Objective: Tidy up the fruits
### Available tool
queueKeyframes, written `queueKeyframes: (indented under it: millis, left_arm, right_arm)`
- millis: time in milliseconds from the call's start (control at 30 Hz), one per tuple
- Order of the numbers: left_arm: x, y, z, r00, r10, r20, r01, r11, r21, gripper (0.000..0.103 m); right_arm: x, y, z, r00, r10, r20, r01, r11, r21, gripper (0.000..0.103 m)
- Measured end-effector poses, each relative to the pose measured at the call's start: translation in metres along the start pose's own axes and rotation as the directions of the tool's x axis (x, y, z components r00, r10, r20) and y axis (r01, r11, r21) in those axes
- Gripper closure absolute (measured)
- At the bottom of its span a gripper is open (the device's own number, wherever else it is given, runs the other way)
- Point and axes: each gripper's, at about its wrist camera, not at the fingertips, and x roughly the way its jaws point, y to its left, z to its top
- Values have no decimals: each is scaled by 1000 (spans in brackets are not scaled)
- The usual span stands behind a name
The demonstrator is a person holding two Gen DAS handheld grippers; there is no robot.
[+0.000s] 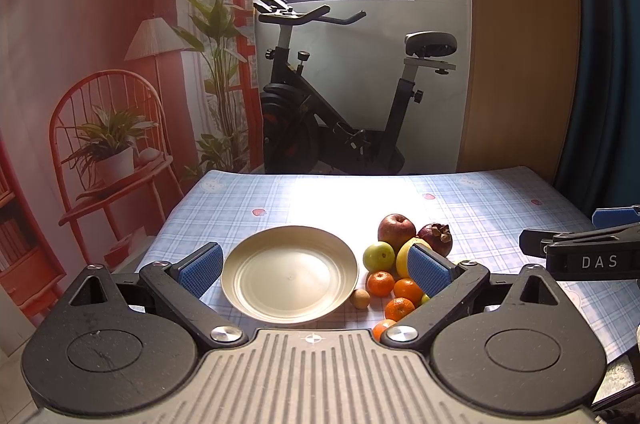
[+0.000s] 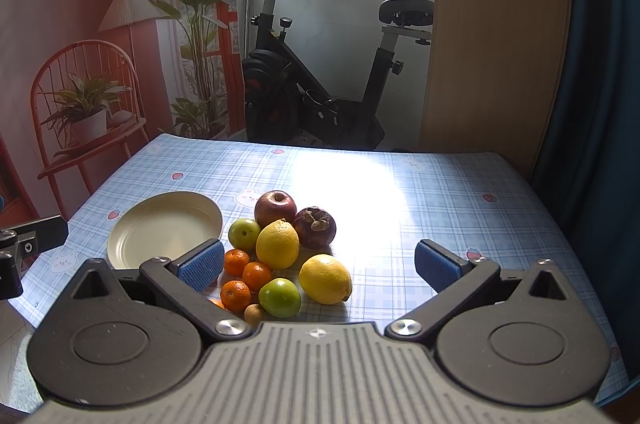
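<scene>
A cream plate (image 1: 289, 274) (image 2: 160, 228) lies empty on the checked tablecloth. Right of it is a pile of fruit: a red apple (image 2: 275, 208) (image 1: 396, 227), a dark mangosteen (image 2: 315, 227) (image 1: 435, 237), two lemons (image 2: 277, 244) (image 2: 325, 278), two green apples (image 2: 244, 233) (image 2: 279, 297), several small oranges (image 2: 256, 275) (image 1: 380, 282) and a small brown longan (image 1: 359, 299). My left gripper (image 1: 314, 270) is open and empty, above the plate. My right gripper (image 2: 320, 266) is open and empty, above the nearer lemon. The right gripper also shows in the left wrist view (image 1: 580, 254).
The table (image 2: 440, 208) has a blue checked cloth with sun glare in its middle. Behind its far edge stand an exercise bike (image 2: 320, 64) and a wooden panel (image 2: 496, 32). A printed backdrop with a chair and plants hangs at the left.
</scene>
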Motion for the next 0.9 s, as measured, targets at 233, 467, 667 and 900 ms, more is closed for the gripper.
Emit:
queueKeyframes:
  millis: [233, 467, 667, 900]
  left_arm:
    - [-1, 0, 0, 1000, -3, -2, 4, 1000, 1, 3]
    - [-1, 0, 0, 1000, -6, -4, 6, 1000, 1, 3]
    - [-1, 1, 0, 1000, -7, -4, 7, 1000, 1, 3]
    - [-1, 0, -1, 1000, -6, -4, 6, 1000, 1, 3]
  right_arm:
    - [0, 1, 0, 1000, 0, 0, 0, 1000, -4, 0]
    - [1, 0, 0, 1000, -2, -1, 2, 1000, -5, 0]
    - [3, -1, -1, 1000, -2, 0, 2, 1000, -7, 0]
    - [2, 0, -1, 1000, -2, 0, 2, 1000, -8, 0]
